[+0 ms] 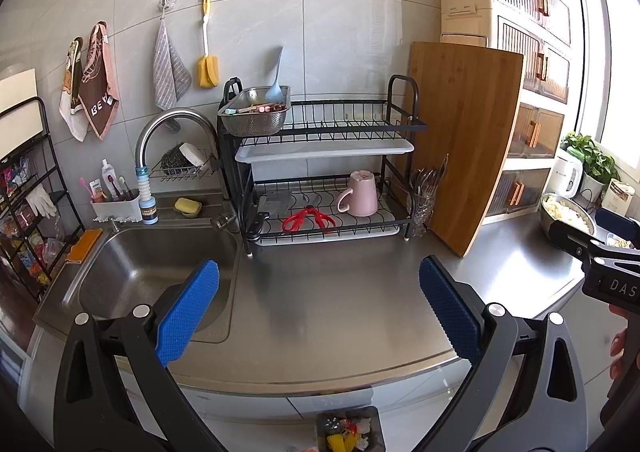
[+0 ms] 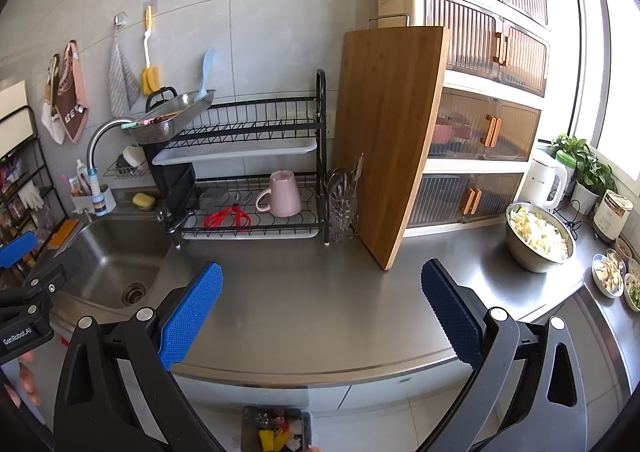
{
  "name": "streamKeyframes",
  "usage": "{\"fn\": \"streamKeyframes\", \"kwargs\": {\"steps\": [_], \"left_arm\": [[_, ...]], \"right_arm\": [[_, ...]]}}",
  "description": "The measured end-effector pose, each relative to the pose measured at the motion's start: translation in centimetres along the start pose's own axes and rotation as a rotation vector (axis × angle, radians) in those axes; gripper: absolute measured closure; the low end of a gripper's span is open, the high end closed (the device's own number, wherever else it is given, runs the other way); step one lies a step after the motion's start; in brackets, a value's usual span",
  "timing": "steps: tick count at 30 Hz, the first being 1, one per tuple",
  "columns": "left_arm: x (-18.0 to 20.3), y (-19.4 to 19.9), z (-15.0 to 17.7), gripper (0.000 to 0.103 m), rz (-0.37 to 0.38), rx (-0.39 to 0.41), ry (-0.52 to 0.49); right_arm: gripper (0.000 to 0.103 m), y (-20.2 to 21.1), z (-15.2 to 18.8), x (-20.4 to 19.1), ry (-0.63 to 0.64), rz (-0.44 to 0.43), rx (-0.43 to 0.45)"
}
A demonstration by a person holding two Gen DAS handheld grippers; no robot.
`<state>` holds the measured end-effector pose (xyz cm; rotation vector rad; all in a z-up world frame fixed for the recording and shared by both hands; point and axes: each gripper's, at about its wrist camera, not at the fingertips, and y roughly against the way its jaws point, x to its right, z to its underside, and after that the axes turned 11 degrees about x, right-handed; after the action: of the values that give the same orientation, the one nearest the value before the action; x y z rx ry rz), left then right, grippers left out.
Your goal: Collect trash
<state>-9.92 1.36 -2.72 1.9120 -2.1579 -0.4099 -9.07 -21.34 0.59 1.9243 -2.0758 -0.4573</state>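
Right now I hold both claws over the steel surface [image 1: 340, 300], each spread wide with nothing between the blue pads: left claw [image 1: 320, 308] by the sink [image 1: 132, 264], right claw [image 2: 322, 310] nearer the cutting board [image 2: 388, 139]. Down on the floor, against the cabinet front, I see the trash bin [image 2: 276, 430] with yellow and red scraps inside
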Motion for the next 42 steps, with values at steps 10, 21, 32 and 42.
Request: {"fn": "streamKeyframes", "kwargs": {"steps": [10,21,32,42], "left_arm": [[-0.2,-0.3,0.1,0.008,-0.001,-0.005,0.003],[-0.4,-0.7,0.1,0.008,-0.003,-0.009,0.002],[-0.7,-1.0,0.2,0.008,0.002,-0.014,0.007],[-0.9,-1.0,0.2,0.008,0.001,-0.017,0.010]], "right_arm": [[0.003,-0.1,0.1,-0.1,0.001,0.002,-0.003],[0.003,-0.4,0.1,-0.2,0.000,0.005,-0.006],[0.003,-0.8,0.3,-0.4,-0.012,0.005,-0.012],[0.003,-1.0,0.4,-0.6,-0.013,0.006,-0.016]]}}
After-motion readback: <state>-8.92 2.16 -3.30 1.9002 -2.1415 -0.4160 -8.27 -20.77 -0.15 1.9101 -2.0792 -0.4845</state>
